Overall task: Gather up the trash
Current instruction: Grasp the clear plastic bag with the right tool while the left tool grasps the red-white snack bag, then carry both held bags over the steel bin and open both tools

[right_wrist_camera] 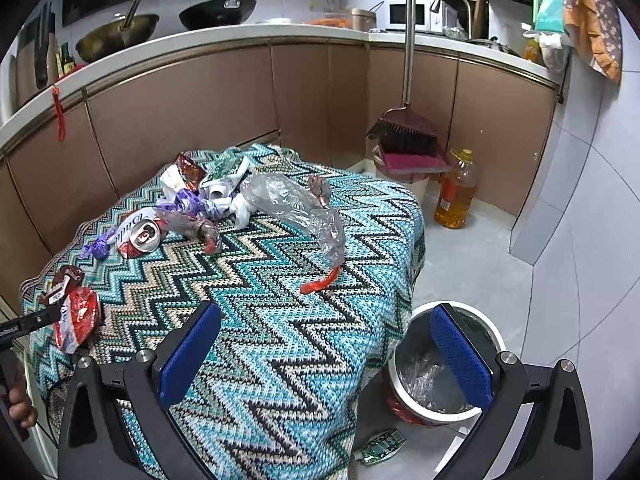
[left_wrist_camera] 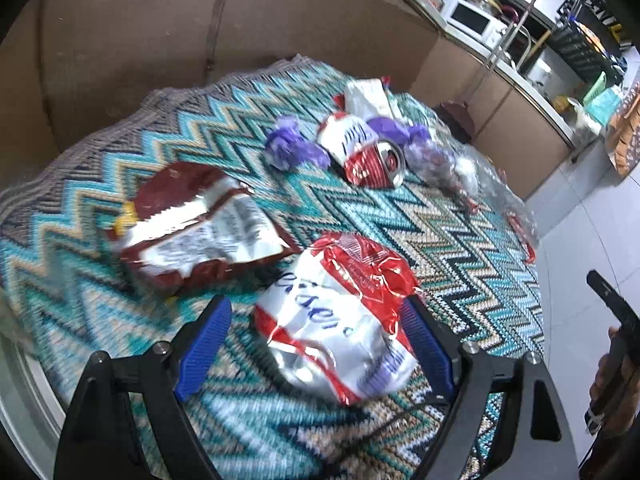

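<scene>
Here the left gripper (left_wrist_camera: pixel 316 344) straddles a red-and-white wrapper (left_wrist_camera: pixel 340 316) (fingers spread).

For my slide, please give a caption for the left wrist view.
Open left gripper straddling a crumpled red-and-white wrapper on the zigzag cloth.

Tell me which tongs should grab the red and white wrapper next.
Left. The left tongs already straddle the red and white wrapper, jaws open around it. The right tongs hang open over the cloth, beside the bin.
</scene>
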